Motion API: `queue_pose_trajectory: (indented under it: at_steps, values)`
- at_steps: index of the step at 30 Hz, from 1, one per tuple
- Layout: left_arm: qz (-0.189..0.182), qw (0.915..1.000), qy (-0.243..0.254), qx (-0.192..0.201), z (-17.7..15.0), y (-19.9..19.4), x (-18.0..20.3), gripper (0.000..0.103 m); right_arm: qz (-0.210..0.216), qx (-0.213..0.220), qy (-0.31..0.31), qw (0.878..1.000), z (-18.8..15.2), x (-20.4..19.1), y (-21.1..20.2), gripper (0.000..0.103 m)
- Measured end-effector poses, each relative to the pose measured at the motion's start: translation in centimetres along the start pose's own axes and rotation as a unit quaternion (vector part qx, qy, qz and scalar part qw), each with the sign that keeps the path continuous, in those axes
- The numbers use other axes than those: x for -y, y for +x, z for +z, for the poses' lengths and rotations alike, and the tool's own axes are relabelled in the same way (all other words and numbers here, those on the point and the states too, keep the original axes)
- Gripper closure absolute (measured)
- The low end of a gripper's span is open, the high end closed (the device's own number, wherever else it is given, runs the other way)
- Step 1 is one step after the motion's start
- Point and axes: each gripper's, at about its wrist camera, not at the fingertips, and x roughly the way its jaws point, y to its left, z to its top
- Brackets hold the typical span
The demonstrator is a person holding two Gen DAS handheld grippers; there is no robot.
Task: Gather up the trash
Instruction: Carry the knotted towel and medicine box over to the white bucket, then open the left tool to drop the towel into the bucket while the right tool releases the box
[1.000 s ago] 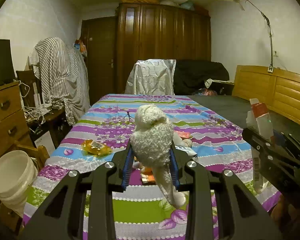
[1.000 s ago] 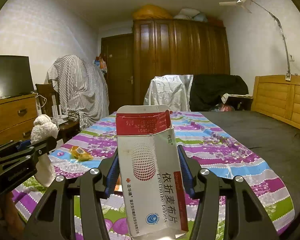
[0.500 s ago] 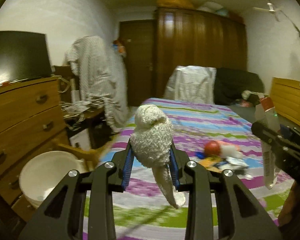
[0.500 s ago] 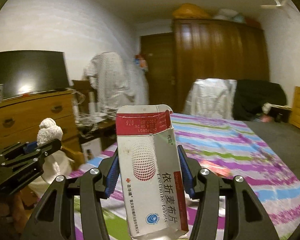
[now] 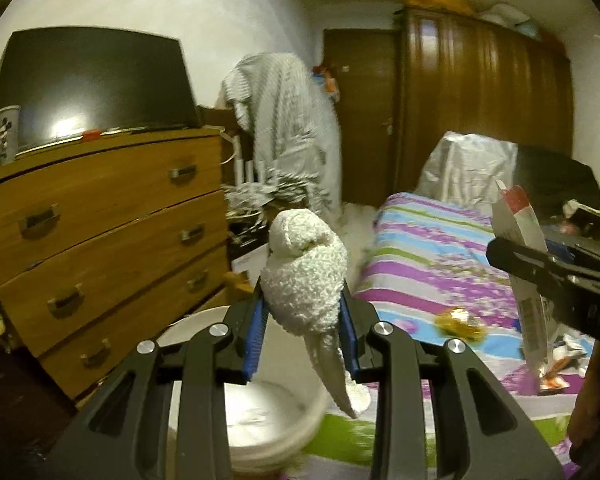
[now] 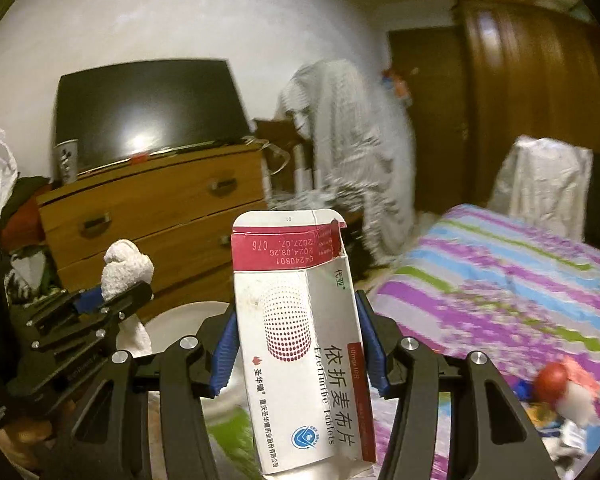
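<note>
My left gripper is shut on a crumpled white fluffy cloth, held above a white plastic bucket that stands on the floor by the bed. My right gripper is shut on an empty white and red medicine box, held upright to the right of the left gripper. The bucket also shows in the right wrist view, behind the box. The left gripper with the cloth shows there at the left. More trash lies on the striped bedspread.
A wooden chest of drawers with a dark TV stands left of the bucket. The bed with its purple striped cover is at the right. A chair draped in striped cloth and a dark wardrobe stand behind.
Both grippers have swung left, away from the bed toward the chest of drawers. The white bucket has come under the left gripper. Both keep their hold.
</note>
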Motion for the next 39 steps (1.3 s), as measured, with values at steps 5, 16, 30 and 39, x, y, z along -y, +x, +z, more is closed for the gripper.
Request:
queue_pose_trajectory:
  at_steps: [5,16,30,39]
  values:
    - [0.017,0.9993,-0.010,-0.032,-0.1,2.5,-4.0,0.072,0.051,-0.056,-0.001,0.997,2.8,-3.7,8.2,0.049]
    - [0.018,0.9916,-0.031,-0.124,-2.2,8.8,-8.4,0.072,0.100,-0.182,0.015,0.978,2.5,-7.6,22.0,0.049]
    - [0.031,0.9855,-0.053,-0.158,-4.2,12.4,-11.6,0.071,0.104,-0.226,0.009,0.968,-0.8,-8.1,26.7,0.048]
    - [0.038,0.9851,-0.055,-0.158,-4.4,12.7,-12.0,0.056,0.104,-0.221,0.017,0.970,-0.7,-7.1,26.7,0.034]
